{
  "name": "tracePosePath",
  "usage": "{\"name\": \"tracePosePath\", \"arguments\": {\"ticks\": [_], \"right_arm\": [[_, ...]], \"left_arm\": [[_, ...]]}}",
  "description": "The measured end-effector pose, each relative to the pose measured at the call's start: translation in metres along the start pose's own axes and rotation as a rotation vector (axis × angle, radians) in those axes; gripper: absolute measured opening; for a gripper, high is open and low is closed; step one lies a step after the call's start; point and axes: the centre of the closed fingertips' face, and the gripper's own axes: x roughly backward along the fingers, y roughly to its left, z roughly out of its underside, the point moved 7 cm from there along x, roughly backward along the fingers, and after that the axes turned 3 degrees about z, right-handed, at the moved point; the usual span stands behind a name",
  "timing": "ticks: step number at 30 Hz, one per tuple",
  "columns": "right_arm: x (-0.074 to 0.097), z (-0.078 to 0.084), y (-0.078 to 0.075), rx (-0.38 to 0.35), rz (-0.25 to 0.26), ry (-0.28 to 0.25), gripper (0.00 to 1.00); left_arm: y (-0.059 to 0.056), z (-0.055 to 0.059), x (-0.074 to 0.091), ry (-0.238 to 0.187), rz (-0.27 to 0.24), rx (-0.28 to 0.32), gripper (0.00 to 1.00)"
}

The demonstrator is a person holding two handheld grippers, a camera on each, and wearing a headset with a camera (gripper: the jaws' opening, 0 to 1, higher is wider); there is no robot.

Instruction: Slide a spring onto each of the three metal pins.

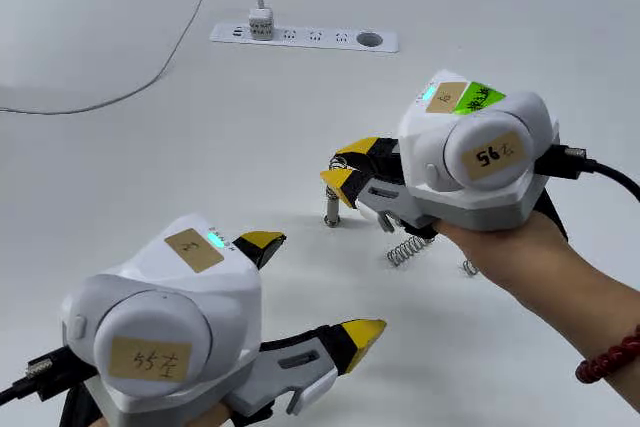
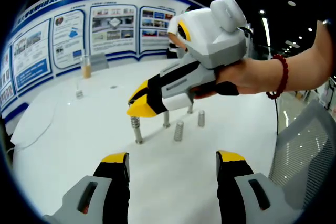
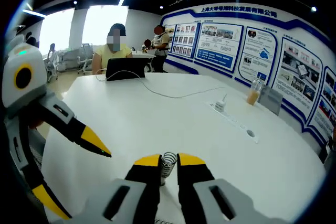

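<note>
Above one pin point(image 1: 331, 212), right claw point(image 3: 168, 157) pinches a spring point(image 3: 168, 167); left claw point(image 2: 173, 156) gapes.

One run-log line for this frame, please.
right hand-held gripper: shut on coiled metal spring on upright metal pin | left hand-held gripper: open, holding nothing | second coiled spring: loose on white table

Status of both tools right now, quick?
Left tool: open, empty.
Right tool: shut on a small coiled metal spring, at the top of an upright metal pin.
</note>
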Motion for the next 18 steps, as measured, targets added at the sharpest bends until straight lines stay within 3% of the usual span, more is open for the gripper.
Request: {"name": "tracePosePath", "arguments": {"ticks": [18], "right_arm": [[-0.014,0.017,0.006,-0.005,-0.003,0.067,0.12]], "left_arm": [[0.003,0.001,0.003,-0.002,-0.008,0.002,0.68]]}}
